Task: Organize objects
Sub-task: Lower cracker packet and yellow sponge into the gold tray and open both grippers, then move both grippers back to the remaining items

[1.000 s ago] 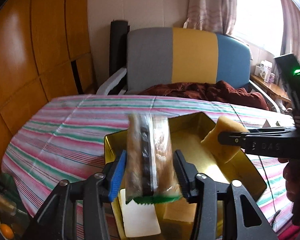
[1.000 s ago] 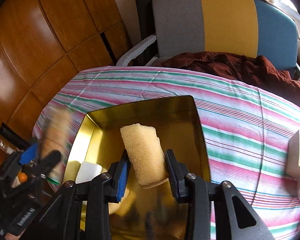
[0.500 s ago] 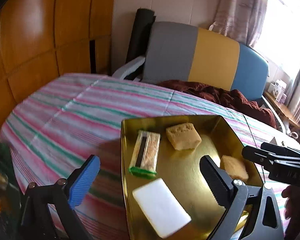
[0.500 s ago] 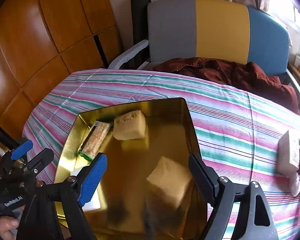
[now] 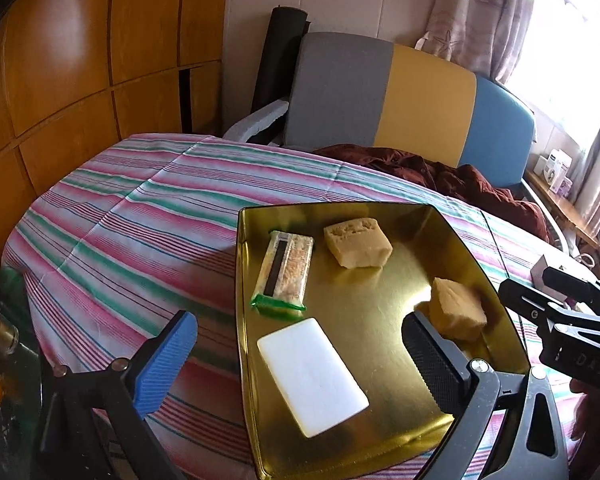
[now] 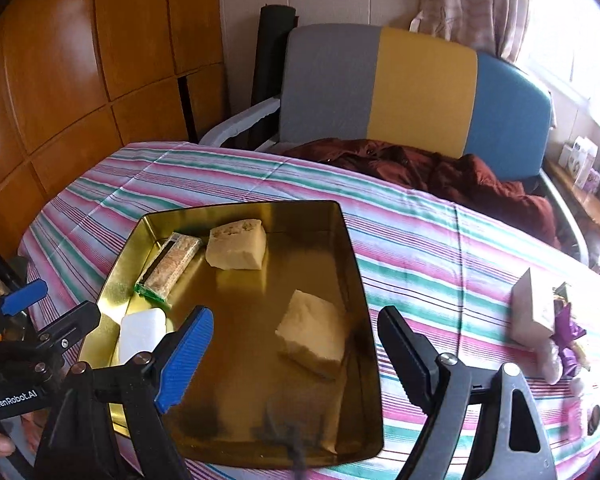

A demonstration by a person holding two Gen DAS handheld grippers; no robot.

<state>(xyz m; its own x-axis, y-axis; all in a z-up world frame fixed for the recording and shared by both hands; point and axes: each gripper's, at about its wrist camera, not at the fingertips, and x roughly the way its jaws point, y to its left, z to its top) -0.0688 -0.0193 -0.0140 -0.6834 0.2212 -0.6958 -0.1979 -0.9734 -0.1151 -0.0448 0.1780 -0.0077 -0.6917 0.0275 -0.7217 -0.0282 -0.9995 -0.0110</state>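
We see a gold tray [image 5: 384,216] on the striped tablecloth [image 5: 140,220], with four things lying flat in it. One snack bar [image 5: 286,270] in a clear wrapper lies near the tray's left wall, its long axis running near to far and its green sealed end toward us. One white block [image 5: 312,372] sits nearer than the bar, its long axis slanting from far left to near right. We count two yellow sponges: the far sponge [image 5: 358,242], just right of the bar with its long side running left to right, and the near sponge [image 5: 456,310], against the tray's right wall.

Our left gripper [image 5: 300,364] tilts down over the tray's near left part, jaws spread to their widest and gripping nothing; the white block lies on the tray below the gap, untouched. Our right gripper [image 6: 296,344] also angles down, over the tray's near right side, jaws released and empty, the near sponge [image 6: 312,334] lying beyond them.

On the cloth to the right stands one small box [image 6: 534,306] with a purple ribbon [image 6: 566,330] beside it.
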